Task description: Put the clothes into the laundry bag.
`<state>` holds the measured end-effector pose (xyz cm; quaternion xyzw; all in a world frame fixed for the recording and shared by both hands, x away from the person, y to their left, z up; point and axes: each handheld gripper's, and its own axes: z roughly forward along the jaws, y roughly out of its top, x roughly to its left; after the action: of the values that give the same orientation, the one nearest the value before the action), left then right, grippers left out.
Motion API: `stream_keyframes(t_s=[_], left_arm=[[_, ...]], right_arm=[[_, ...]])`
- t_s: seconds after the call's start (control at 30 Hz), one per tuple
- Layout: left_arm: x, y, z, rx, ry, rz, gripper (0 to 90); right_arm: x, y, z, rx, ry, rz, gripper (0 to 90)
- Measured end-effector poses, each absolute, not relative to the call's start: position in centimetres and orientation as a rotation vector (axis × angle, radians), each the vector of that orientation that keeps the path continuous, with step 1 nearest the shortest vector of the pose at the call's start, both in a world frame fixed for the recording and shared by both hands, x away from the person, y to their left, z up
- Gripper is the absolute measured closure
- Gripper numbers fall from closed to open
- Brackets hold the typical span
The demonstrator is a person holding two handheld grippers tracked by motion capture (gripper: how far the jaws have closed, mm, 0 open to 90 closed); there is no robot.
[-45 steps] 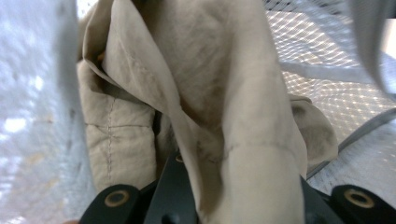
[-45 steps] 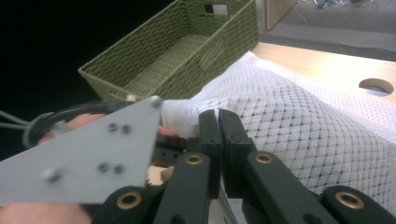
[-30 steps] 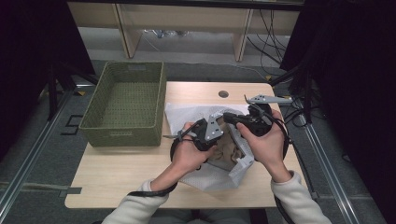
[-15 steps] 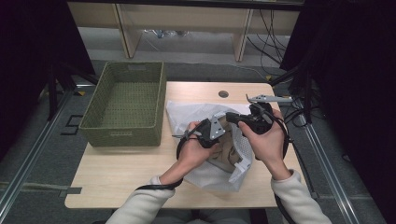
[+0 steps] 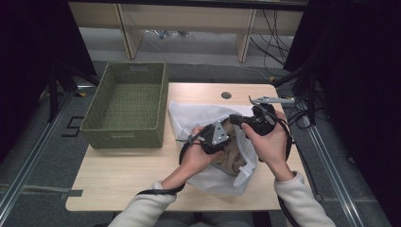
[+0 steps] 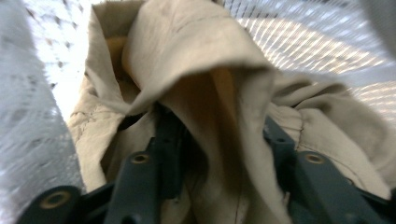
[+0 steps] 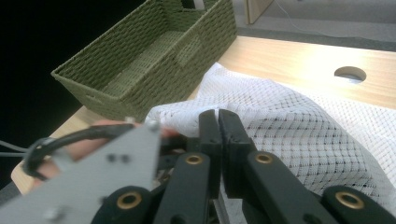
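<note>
Two grippers are seen at work on a white mesh bag (image 5: 208,177) lying on the right half of a wooden table (image 5: 118,172), beside a green basket (image 5: 125,106). The left gripper (image 6: 219,140) is pushed into the bag's mouth, its jaws set fairly wide around a fold of beige cloth (image 6: 201,60); whether the fold is actually pinched cannot be told. The right gripper (image 7: 218,122) is held at the bag's upper edge, its jaws pressed together on the mesh, which is lifted clear of the cloth.

Against the frames of a second ago, little is changed: the hands are kept in nearly the same place, the left hand (image 5: 196,156) turned slightly deeper into the opening, and the cloth is left inside the bag. This is judged to be the moment of taking hold, with the drawing-out of the cloth not yet begun; the basket is empty and would be the likely place for it.

No brand or label can be read. A large pale figure, seemingly a "5", is marked on the floor left of the table (image 5: 72,126). A metal tool (image 5: 269,100) lies at the table's far right edge.
</note>
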<state>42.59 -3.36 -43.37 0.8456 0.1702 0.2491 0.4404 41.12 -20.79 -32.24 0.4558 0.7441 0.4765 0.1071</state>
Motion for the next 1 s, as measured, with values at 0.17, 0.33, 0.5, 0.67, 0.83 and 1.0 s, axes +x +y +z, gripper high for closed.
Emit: stream_keyframes(t_s=[0.17, 0.33, 0.5, 0.67, 0.83, 1.0], left_arm=[[41.2, -2.2, -42.4, 2.071, 0.397, 0.597, 42.2], [39.1, -1.3, -41.4, 2.018, 0.385, 0.585, 35.3], [37.4, -0.7, -41.1, 1.984, 0.359, 0.622, 30.2], [37.1, -0.3, -42.5, 1.987, 0.406, 0.627, 28.2], [38.0, -1.2, -44.3, 2.039, 0.403, 0.633, 26.6], [38.9, -2.6, -45.7, 2.097, 0.373, 0.743, 32.9]], right_arm=[[41.0, -20.8, -32.1, 1.350, 2.176, 1.405, 89.9], [41.1, -20.8, -32.1, 1.348, 2.178, 1.401, 89.8], [41.0, -20.7, -32.2, 1.345, 2.182, 1.401, 89.9], [41.0, -20.6, -32.2, 1.345, 2.184, 1.397, 89.8], [41.1, -20.6, -32.2, 1.338, 2.195, 1.395, 89.8], [41.1, -20.6, -32.3, 1.342, 2.198, 1.396, 89.8]])
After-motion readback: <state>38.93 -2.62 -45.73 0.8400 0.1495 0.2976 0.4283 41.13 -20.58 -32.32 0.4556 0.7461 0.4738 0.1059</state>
